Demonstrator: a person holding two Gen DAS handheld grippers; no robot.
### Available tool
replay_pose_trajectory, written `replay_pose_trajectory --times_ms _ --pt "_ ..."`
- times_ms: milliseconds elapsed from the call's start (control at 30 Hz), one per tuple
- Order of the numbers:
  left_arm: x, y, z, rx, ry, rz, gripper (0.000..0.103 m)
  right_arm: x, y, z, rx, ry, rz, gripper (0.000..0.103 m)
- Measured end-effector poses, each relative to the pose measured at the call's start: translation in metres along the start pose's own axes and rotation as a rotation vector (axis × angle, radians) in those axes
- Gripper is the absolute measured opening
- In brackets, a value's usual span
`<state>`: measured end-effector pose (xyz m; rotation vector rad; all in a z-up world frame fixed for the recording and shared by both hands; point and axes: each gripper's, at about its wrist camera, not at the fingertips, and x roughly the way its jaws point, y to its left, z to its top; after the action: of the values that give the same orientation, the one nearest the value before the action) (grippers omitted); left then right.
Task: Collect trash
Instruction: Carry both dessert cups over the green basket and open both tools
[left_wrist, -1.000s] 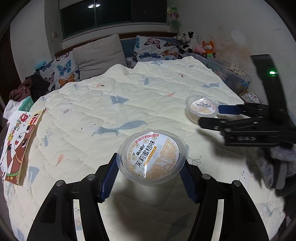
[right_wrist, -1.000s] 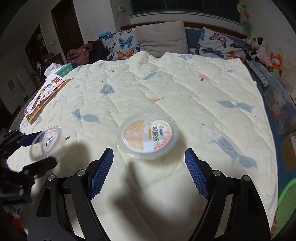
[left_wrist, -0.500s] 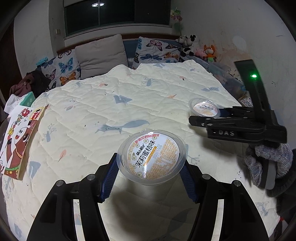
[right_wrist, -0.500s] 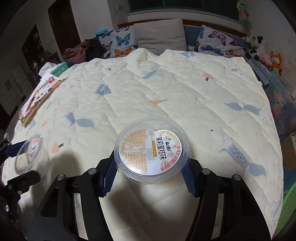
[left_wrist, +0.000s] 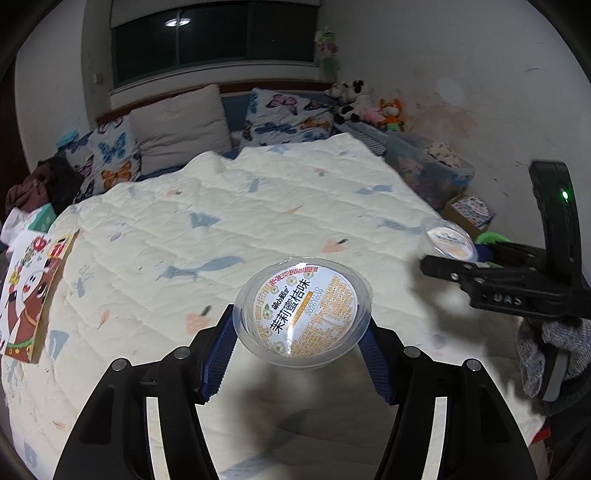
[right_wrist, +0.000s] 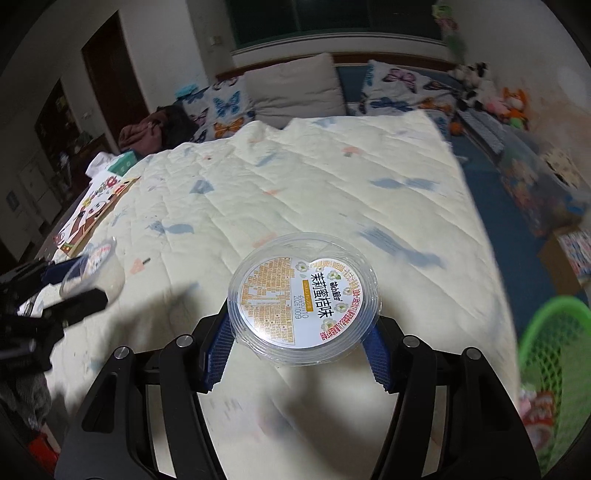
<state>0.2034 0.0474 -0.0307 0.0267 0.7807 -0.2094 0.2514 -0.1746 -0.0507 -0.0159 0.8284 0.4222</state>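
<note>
A: Both tools are loaded; the left gripper (left_wrist: 301, 341) is clenched on one jelly cup (left_wrist: 303, 319), blue pads pressed to its clear sides, and the right gripper (right_wrist: 301, 341) has just closed its jaws around the second jelly cup (right_wrist: 304, 297), which sits clamped between them, clear of the quilt (right_wrist: 332, 177).

B: So the step, I'd judge, is the carry to a bin; how to do it well?

A: Keep the grip steady; these thin cups can pop out if squeezed harder or tipped; hold the foil lids roughly level and keep the two tools well apart while swinging them over.

B: Over where?

A: Only the right wrist view shows it; a green mesh basket (right_wrist: 554, 350) beside the bed, low on the right, probably the trash basket. The left wrist view catches only a scrap of green behind the right tool.

B: And what does the left view add?

A: The right tool from the side, its cup tilted; also a gloved hand (left_wrist: 554, 350) beneath it.
</note>
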Motion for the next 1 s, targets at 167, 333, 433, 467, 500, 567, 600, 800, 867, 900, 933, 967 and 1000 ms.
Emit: replay_pose_trajectory --times_ms 167,333,433,467,500,567,600,800,867,900,933,967,1000 --pt "-0.003 -0.035 0.005 0.039 -0.011 -0.05 0.061 -0.043 -0.044 -0.025 0.069 -0.032 -0.071 0.062" --pt "0.0 -0.068 0.01 0.068 -0.007 -0.104 0.061 -0.074 -0.099 -0.054 0.132 -0.026 -0.191 0.063" --pt "0.004 -0.091 0.014 0.097 -0.003 -0.132 0.061 -0.086 -0.132 -0.072 0.189 -0.006 -0.233 0.063" --pt "0.006 -0.101 0.015 0.11 0.0 -0.142 0.061 -0.089 -0.142 -0.079 0.201 0.003 -0.249 0.064" --pt "0.007 -0.107 0.016 0.117 0.001 -0.146 0.061 -0.09 -0.149 -0.084 0.207 0.008 -0.261 0.064" --pt "0.01 -0.122 0.018 0.135 0.002 -0.159 0.061 -0.091 -0.167 -0.095 0.241 0.024 -0.284 0.064" --pt "0.012 -0.129 0.019 0.142 0.003 -0.166 0.061 -0.091 -0.174 -0.1 0.256 0.031 -0.29 0.064" --pt "0.021 -0.162 0.024 0.178 0.018 -0.201 0.061 -0.092 -0.201 -0.117 0.34 0.028 -0.29 0.067" --pt "0.025 -0.172 0.027 0.192 0.02 -0.206 0.061 -0.096 -0.206 -0.12 0.355 0.018 -0.288 0.068" --pt "0.026 -0.177 0.028 0.199 0.02 -0.212 0.061 -0.098 -0.208 -0.121 0.363 0.012 -0.28 0.07" --pt "0.027 -0.181 0.03 0.203 0.021 -0.217 0.061 -0.1 -0.208 -0.122 0.367 0.009 -0.277 0.072" --pt "0.029 -0.187 0.031 0.209 0.021 -0.223 0.061 -0.103 -0.209 -0.124 0.371 0.002 -0.283 0.072" --pt "0.03 -0.192 0.033 0.217 0.021 -0.228 0.061 -0.107 -0.21 -0.124 0.371 -0.005 -0.284 0.072"
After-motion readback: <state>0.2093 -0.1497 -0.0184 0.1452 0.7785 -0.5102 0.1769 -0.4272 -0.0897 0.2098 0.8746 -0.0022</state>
